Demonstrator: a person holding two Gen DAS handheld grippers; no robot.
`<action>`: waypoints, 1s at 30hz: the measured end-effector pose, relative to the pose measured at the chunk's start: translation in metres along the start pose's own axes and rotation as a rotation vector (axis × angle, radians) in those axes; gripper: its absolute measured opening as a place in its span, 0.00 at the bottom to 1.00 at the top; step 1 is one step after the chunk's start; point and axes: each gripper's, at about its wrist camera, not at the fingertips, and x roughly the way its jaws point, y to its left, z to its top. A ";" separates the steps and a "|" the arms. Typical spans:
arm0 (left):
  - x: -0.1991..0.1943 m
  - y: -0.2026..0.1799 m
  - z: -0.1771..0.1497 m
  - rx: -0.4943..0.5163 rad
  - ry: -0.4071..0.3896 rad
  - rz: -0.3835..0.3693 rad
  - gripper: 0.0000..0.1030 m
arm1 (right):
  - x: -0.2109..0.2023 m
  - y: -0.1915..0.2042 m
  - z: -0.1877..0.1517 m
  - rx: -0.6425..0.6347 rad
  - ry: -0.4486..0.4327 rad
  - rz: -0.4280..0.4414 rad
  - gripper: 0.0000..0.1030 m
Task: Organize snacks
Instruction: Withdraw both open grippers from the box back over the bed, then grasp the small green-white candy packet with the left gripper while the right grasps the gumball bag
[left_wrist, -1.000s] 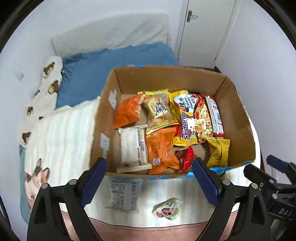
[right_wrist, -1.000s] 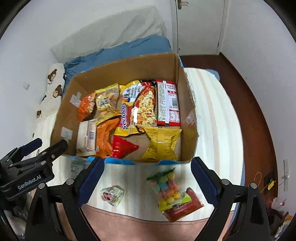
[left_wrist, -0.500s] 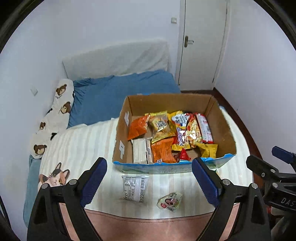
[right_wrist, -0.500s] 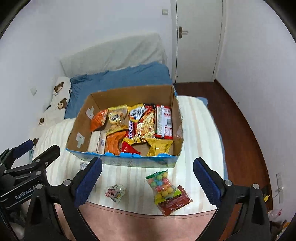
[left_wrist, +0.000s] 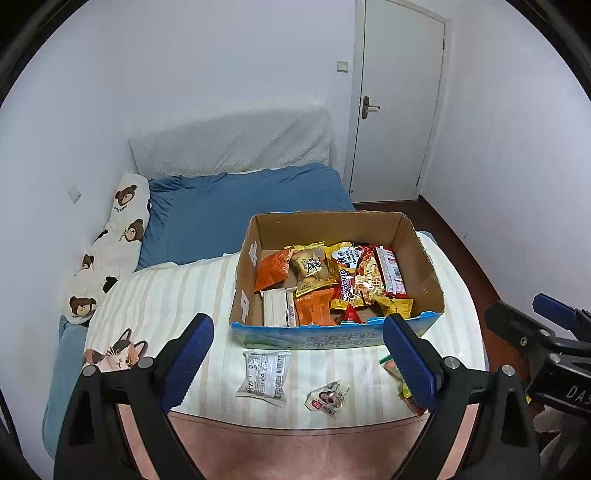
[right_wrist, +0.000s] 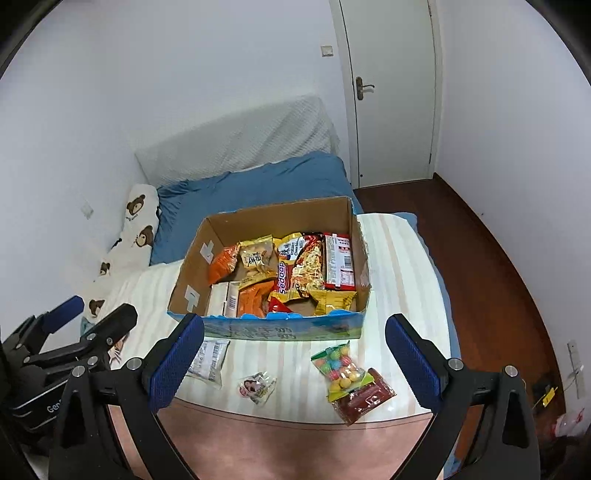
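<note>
An open cardboard box (left_wrist: 325, 225) (right_wrist: 277, 219) stands on the striped bed cover. It holds several snack bags: orange, yellow and red noodle packs. On the cover in front of it lie a white packet (left_wrist: 266, 376) (right_wrist: 208, 360), a small picture packet (left_wrist: 327, 395) (right_wrist: 256, 387), a bag of coloured candy balls (right_wrist: 340, 367) and a red packet (right_wrist: 364, 398). My left gripper (left_wrist: 296, 328) hangs open above the near bed edge, nothing between its blue pads. My right gripper (right_wrist: 294, 326) is open and empty too, above the loose packets.
A bear-print pillow (left_wrist: 122, 229) and a blue sheet (left_wrist: 240, 206) lie beyond the box. A white door (left_wrist: 391, 110) stands at the back right. Brown floor (right_wrist: 480, 258) runs along the bed's right side. Each gripper shows at the edge of the other's view.
Both grippers have pulled up and back from the box, so the box looks smaller and more of the room shows. The loose packets have come into fuller view.
</note>
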 end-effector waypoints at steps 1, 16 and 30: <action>0.000 0.001 0.000 -0.005 0.002 -0.001 0.91 | 0.001 -0.002 0.001 0.010 0.000 0.008 0.98; 0.129 -0.016 -0.071 0.103 0.351 0.035 0.91 | 0.157 -0.072 -0.061 0.056 0.385 -0.020 0.98; 0.262 -0.060 -0.139 0.220 0.716 -0.102 0.55 | 0.279 -0.057 -0.081 -0.112 0.594 -0.038 0.69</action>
